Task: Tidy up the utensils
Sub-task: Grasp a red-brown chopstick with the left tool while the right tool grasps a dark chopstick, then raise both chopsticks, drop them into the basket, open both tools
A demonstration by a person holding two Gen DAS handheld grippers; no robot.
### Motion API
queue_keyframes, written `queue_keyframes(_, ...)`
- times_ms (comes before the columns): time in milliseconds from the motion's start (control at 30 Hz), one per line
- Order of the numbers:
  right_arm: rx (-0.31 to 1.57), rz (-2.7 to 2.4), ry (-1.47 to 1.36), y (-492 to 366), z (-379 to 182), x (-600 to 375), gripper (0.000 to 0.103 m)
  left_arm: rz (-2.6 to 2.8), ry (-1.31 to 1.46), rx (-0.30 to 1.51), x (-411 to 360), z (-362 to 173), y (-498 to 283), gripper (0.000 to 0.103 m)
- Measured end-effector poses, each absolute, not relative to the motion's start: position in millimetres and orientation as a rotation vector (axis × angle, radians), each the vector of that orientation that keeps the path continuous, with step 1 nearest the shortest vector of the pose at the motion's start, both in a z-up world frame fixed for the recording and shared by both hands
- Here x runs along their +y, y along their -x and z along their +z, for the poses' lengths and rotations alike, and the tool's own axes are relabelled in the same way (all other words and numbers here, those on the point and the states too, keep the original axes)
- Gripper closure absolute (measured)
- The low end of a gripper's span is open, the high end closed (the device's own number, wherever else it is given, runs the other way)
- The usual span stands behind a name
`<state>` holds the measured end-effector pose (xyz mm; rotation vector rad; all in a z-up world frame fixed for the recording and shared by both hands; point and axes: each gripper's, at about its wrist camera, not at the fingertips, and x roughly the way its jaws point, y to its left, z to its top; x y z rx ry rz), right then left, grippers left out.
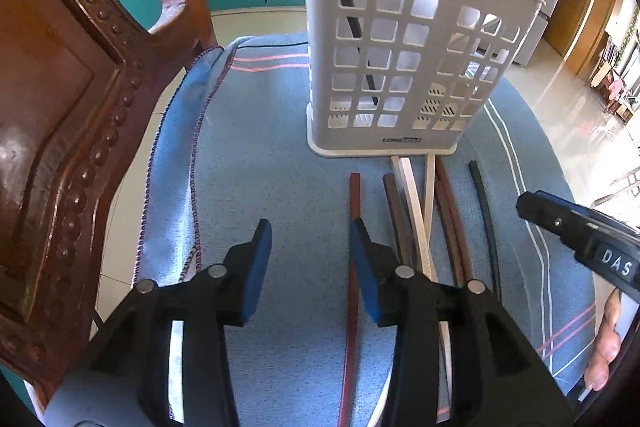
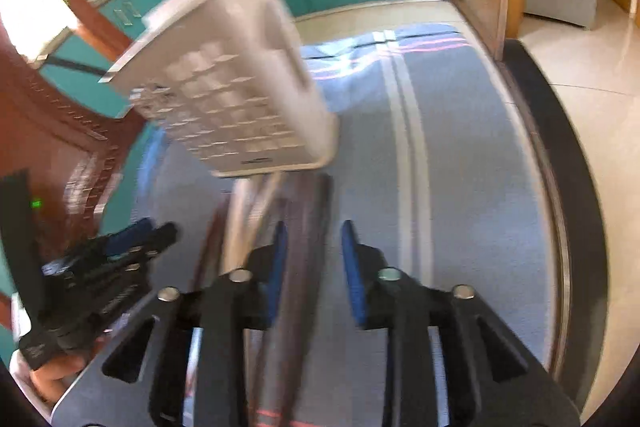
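A white slotted utensil holder (image 1: 404,63) stands on a blue cloth (image 1: 260,167); a black chopstick (image 1: 360,43) and a white one stand inside it. Several chopsticks lie in front of it: a red-brown one (image 1: 354,195), a grey one (image 1: 394,211), white ones (image 1: 416,211), brown ones (image 1: 450,211) and a black one (image 1: 486,211). My left gripper (image 1: 310,227) is open and empty above the cloth, its right finger over the red-brown chopstick. My right gripper (image 2: 314,227) is open, low over the brown chopsticks (image 2: 304,227); that view is blurred. The holder also shows there (image 2: 236,95).
A carved wooden chair (image 1: 68,99) stands close on the left. The right gripper's body (image 1: 580,231) shows at the right edge of the left view, the left gripper (image 2: 132,239) at the left of the right view. The table's dark edge (image 2: 560,163) runs on the right.
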<state>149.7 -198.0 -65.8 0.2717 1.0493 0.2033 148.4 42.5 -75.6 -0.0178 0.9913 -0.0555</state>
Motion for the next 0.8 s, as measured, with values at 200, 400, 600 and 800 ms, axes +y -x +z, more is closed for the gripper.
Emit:
queue_keyframes(200, 1.087, 0.204, -0.159, -159, -83, -172, 0.073, -0.058, -0.016, 1.035, 30, -91, -153, 0.061)
queue_keyframes(400, 1.099, 0.158, -0.034, -164, -97, -153, 0.073, -0.083, 0.002, 1.074, 31, -103, -160, 0.058)
queue_keyframes(600, 1.080, 0.136, 0.047, -160, -98, -144, 0.073, -0.089, -0.027, 1.072, 25, -105, -161, 0.063)
queue_keyframes(800, 1.079, 0.181, 0.006, -158, -96, -146, 0.095, -0.113, 0.003, 1.044, 16, -95, -161, 0.096)
